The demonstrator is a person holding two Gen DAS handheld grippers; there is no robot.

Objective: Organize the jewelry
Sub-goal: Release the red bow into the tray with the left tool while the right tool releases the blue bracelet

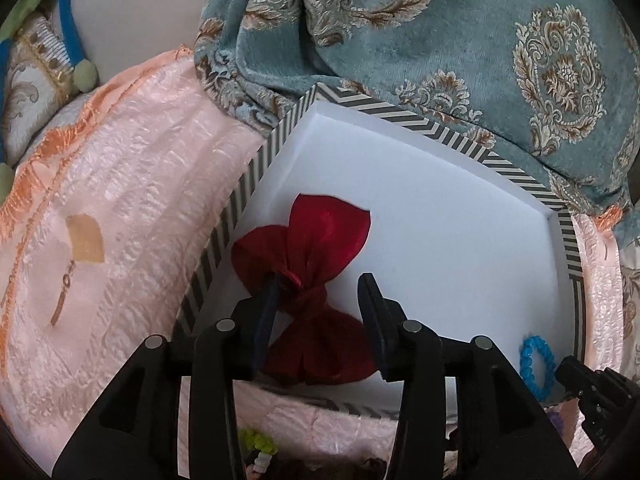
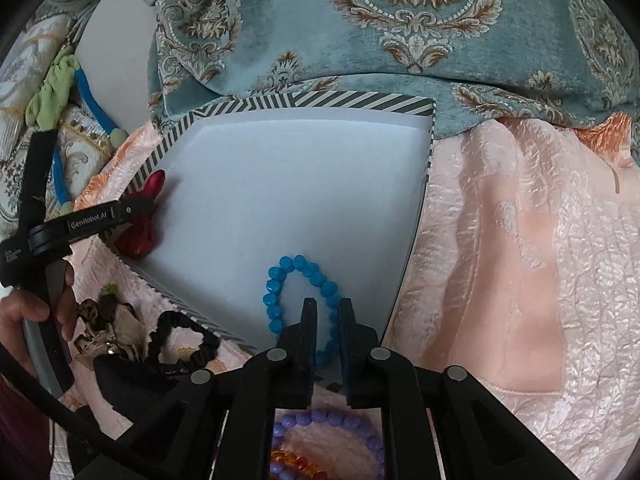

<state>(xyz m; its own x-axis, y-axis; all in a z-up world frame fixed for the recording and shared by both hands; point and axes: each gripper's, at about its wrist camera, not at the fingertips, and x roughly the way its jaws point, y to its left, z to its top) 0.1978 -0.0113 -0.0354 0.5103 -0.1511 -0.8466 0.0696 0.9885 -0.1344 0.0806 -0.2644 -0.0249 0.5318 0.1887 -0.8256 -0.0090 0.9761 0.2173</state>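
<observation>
A white box with a striped rim point(image 1: 256, 160) lies on a pink bedspread. A red satin bow point(image 1: 316, 248) lies in its near left corner. My left gripper point(image 1: 320, 292) is open, its jaws on either side of the bow's knot. A blue bead bracelet point(image 2: 300, 292) lies in the box near the front edge; it also shows in the left wrist view point(image 1: 536, 364). My right gripper point(image 2: 328, 312) stands over the bracelet's near side with its jaws a narrow gap apart, a strand of the bracelet between them. The left gripper point(image 2: 132, 208) shows over the red bow point(image 2: 140, 232) in the right wrist view.
A teal patterned blanket point(image 2: 400, 40) lies behind the box point(image 2: 304, 102). In front of the box lie a purple bead bracelet point(image 2: 332, 424), an amber one point(image 2: 292, 460), a black scrunchie point(image 2: 188, 340) and other hair pieces point(image 2: 108, 320). An earring on a card point(image 1: 80, 256) lies on the bedspread at left.
</observation>
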